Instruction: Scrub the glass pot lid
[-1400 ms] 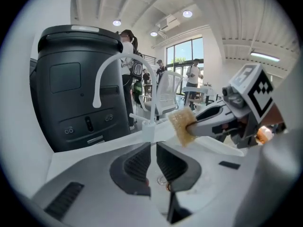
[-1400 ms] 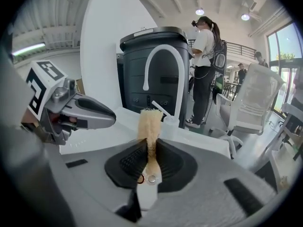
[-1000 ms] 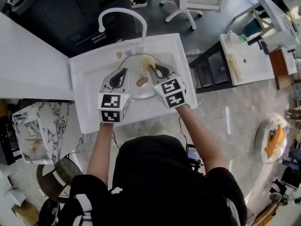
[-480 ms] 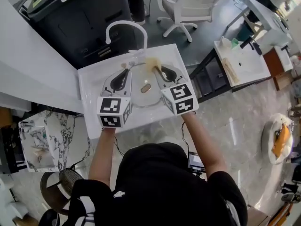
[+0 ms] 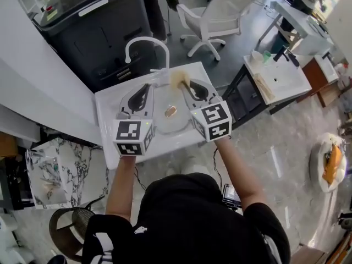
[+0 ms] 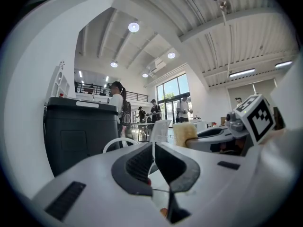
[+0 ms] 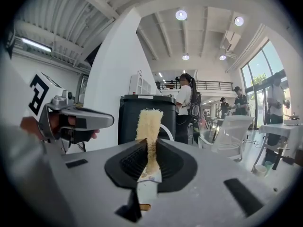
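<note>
1. The lid (image 5: 166, 124) lies in the sink (image 5: 110, 108), on the near side of the faucet (image 5: 146, 42). Its brown knob (image 5: 170, 111) shows between the two grippers.
2. The left gripper (image 5: 146, 87) lies along the lid's left edge, with its jaws together. In the left gripper view, glass and the knob show through the slit below the pads. Whether the pads pinch the rim cannot be told.
3. The right gripper (image 5: 185, 84) lies along the lid's right edge. Its jaws are clamped on a yellow sponge (image 5: 179, 77), which sticks out past the tips.
4. The sponge is over the lid's far rim, close to the foot of the faucet. Whether it touches the glass cannot be told.
5. Both grippers point away from the person, with their tips near each other and the knob between their bodies.
6. A black bin (image 5: 93, 21) stands behind the sink, and a white chair (image 5: 217, 12) is to the bin's right.
7. A white table (image 5: 275, 78) stands to the right of the sink, well apart from it.
</note>
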A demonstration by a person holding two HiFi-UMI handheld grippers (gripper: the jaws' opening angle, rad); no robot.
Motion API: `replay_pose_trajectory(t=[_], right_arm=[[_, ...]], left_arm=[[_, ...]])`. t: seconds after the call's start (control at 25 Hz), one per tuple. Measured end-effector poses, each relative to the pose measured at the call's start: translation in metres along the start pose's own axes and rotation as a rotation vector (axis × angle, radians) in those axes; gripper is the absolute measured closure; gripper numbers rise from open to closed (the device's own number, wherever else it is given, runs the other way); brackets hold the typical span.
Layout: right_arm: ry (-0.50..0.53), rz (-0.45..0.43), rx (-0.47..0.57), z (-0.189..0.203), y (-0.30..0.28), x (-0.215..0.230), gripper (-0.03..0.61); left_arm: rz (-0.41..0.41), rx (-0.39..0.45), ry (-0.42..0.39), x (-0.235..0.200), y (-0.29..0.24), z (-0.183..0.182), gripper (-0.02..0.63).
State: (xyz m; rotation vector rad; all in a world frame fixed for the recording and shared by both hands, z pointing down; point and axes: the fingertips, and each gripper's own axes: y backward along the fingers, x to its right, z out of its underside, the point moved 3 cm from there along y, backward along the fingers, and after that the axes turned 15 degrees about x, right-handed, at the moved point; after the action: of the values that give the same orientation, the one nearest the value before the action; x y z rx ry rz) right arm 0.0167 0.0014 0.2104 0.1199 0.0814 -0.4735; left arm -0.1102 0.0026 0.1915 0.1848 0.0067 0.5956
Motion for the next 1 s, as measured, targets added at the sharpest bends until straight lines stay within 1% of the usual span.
replay_pose_trajectory(t=[0.32, 0.52, 0.8, 1.0], right_arm=[[0.011, -0.015, 0.06, -0.031, 0.019, 0.004, 0.548], [0.017, -0.041, 0.08, -0.05, 0.039, 0.01, 0.548], [0.019, -0.064, 0.096, -0.066, 0.075, 0.017, 0.548], [0.017, -0.073, 0.128, -0.079, 0.098, 0.015, 0.548]], left_arm=[[-0.009, 0.054, -0.008, 0.02, 0.006, -0.031, 0.597], [-0.033, 0.074, -0.007, 0.038, 0.009, -0.049, 0.597], [-0.057, 0.099, 0.0, 0.074, 0.022, -0.068, 0.597], [-0.067, 0.107, -0.017, 0.094, 0.036, -0.077, 0.595]])
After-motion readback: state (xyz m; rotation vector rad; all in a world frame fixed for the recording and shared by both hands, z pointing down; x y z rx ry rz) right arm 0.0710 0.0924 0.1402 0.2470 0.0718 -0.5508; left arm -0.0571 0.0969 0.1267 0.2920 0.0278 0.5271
